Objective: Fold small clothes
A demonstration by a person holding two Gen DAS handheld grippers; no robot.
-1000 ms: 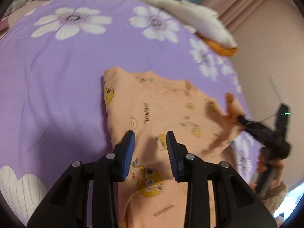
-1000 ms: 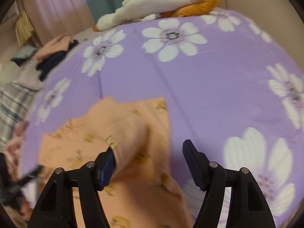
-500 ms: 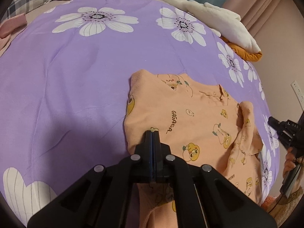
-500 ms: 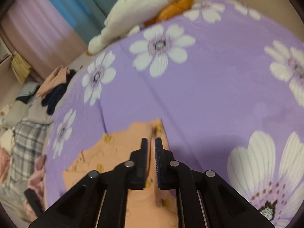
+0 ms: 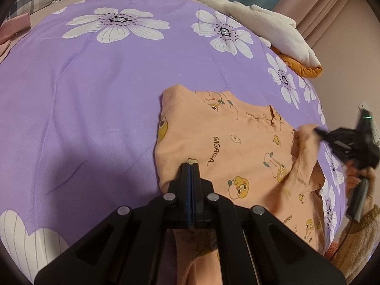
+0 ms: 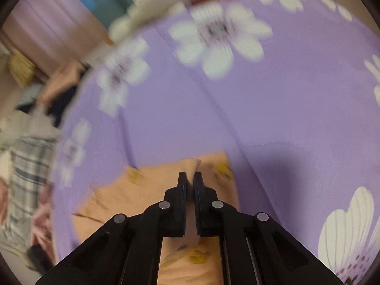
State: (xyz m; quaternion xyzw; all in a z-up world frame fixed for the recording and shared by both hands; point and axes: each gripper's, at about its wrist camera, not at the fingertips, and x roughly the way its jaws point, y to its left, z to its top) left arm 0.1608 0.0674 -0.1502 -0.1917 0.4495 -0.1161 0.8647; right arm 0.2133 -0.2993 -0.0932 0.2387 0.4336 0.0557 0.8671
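Left wrist view: your left gripper is clamped on the near edge of the peach cotton baby top with yellow cartoon prints, which lies flat on the purple bedsheet with white flowers.
Right gripper: pinched on a raised tuck of the top's side edge, probably a sleeve.
Reason for hold: two pinned points likely let you swing that side over the body.
Open room: bare sheet beyond and left of the top.
Edges: cream plush blanket lies well beyond the top.
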